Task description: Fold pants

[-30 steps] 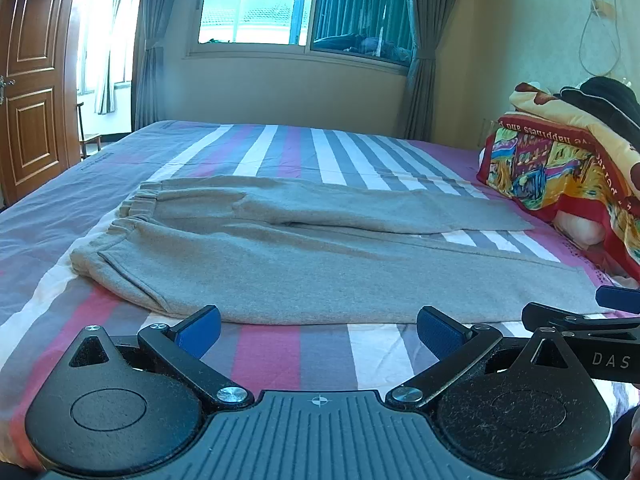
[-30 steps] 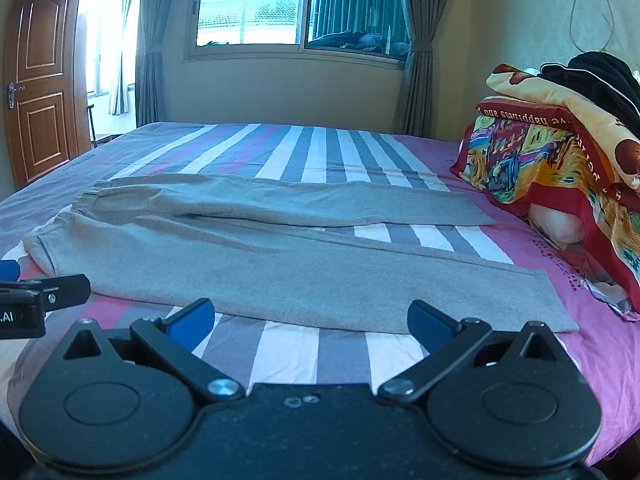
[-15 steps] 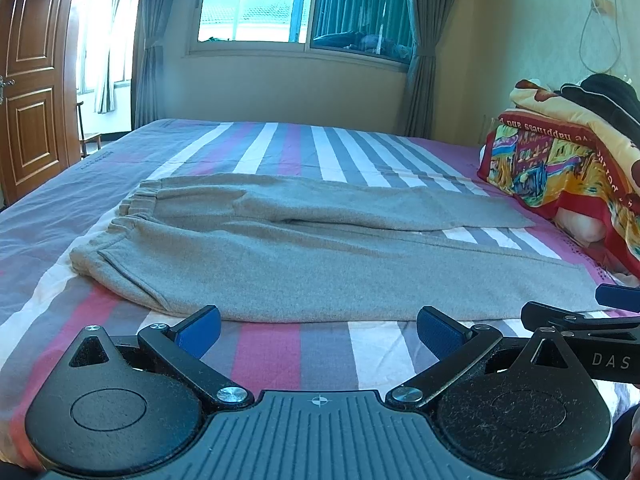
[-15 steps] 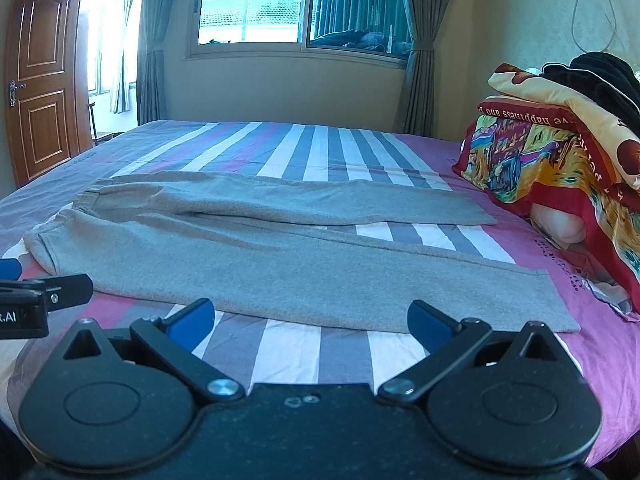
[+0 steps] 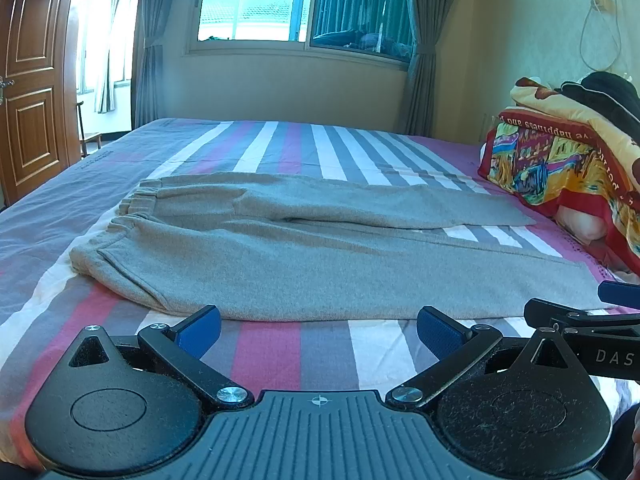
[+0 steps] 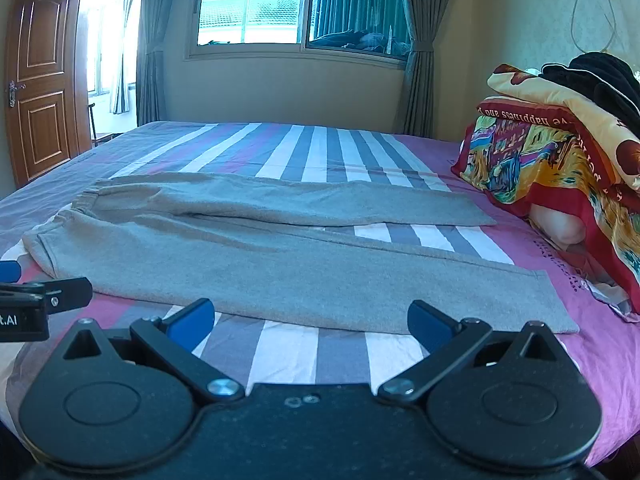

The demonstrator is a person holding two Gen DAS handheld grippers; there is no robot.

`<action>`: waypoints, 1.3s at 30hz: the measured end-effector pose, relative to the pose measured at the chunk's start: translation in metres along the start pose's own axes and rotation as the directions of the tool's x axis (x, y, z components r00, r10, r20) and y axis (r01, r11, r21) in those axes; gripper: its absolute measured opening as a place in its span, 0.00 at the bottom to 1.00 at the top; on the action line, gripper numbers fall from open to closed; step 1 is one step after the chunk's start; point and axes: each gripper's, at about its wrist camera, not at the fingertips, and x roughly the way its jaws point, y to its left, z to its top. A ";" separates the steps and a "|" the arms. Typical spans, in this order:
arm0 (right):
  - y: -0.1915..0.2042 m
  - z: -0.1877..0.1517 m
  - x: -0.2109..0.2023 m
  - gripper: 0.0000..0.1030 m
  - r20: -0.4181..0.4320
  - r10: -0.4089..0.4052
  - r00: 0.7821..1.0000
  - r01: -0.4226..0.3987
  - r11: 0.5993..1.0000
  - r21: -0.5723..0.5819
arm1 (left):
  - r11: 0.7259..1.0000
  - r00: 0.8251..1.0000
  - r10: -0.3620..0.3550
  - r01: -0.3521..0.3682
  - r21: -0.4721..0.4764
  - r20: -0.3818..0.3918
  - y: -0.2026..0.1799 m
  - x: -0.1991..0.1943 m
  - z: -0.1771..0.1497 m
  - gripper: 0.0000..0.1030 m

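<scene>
1. The grey pants (image 5: 304,256) lie flat and unfolded across the striped bed (image 5: 288,148), waistband toward 9 o'clock and leg ends toward 3 o'clock.
2. The two legs spread apart in a narrow V: the far leg runs toward 2 o'clock, the near leg toward 3 o'clock, with bed stripes showing between them.
3. The left gripper (image 5: 319,326) sits at 6 o'clock in its own view, fingers spread wide, holding nothing; the blue pads (image 5: 199,328) are just short of the pants' near edge.
4. The right gripper (image 6: 310,324) is likewise at 6 o'clock in its view, fingers wide and holding nothing, near the lower part of the near leg.
5. Each gripper shows at the side of the other's view.
6. A pile of bright blankets (image 6: 560,160) sits on the bed at 3 o'clock, near the leg ends.
7. A window (image 5: 304,0) is at 12 o'clock and a wooden door (image 5: 28,80) at 9 o'clock.
</scene>
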 end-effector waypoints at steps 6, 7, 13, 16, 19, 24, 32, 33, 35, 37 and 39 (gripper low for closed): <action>0.000 0.000 0.001 1.00 -0.001 0.002 1.000 -0.002 1.000 -0.002 | 1.000 1.000 0.001 -0.001 0.004 0.003 0.000 0.001 0.000 1.00; 0.000 0.000 0.001 1.00 -0.002 0.002 1.000 -0.002 1.000 -0.001 | 1.000 1.000 0.003 -0.003 0.005 0.005 0.000 0.000 0.000 1.00; -0.001 -0.001 0.001 1.00 -0.001 0.009 1.000 -0.009 1.000 0.000 | 1.000 1.000 -0.019 0.019 0.006 0.003 0.004 0.005 -0.003 1.00; -0.002 0.001 0.004 1.00 -0.007 0.059 0.998 -0.059 0.998 -0.018 | 0.999 0.999 -0.032 0.032 -0.025 -0.005 0.018 0.013 0.006 1.00; -0.005 0.012 0.009 1.00 0.015 0.144 0.989 -0.143 0.987 -0.073 | 0.997 0.998 -0.056 0.054 -0.052 -0.040 0.045 0.035 0.023 1.00; -0.019 0.066 0.043 1.00 0.095 0.284 0.954 -0.270 0.953 -0.139 | 0.999 0.998 0.019 -0.021 -0.034 -0.057 0.115 0.097 0.076 1.00; 0.004 0.158 0.190 0.96 0.023 0.408 0.913 -0.386 0.879 -0.281 | 0.995 0.982 0.066 -0.052 0.085 -0.174 0.232 0.255 0.161 0.78; 0.011 0.168 0.214 0.94 -0.005 0.430 0.903 -0.413 0.864 -0.289 | 0.992 0.975 0.074 -0.051 0.112 -0.211 0.241 0.276 0.165 0.62; 0.026 0.179 0.256 0.60 -0.053 0.452 0.891 -0.445 0.839 -0.313 | 0.983 0.959 0.092 -0.044 0.180 -0.269 0.260 0.319 0.178 0.60; 0.041 0.187 0.300 0.50 -0.105 0.464 0.880 -0.471 0.821 -0.324 | 0.973 0.941 0.120 -0.047 0.226 -0.318 0.275 0.358 0.184 0.64; 0.050 0.191 0.335 0.56 -0.122 0.472 0.873 -0.484 0.809 -0.332 | 0.976 0.932 0.094 -0.017 0.216 -0.351 0.292 0.393 0.190 0.73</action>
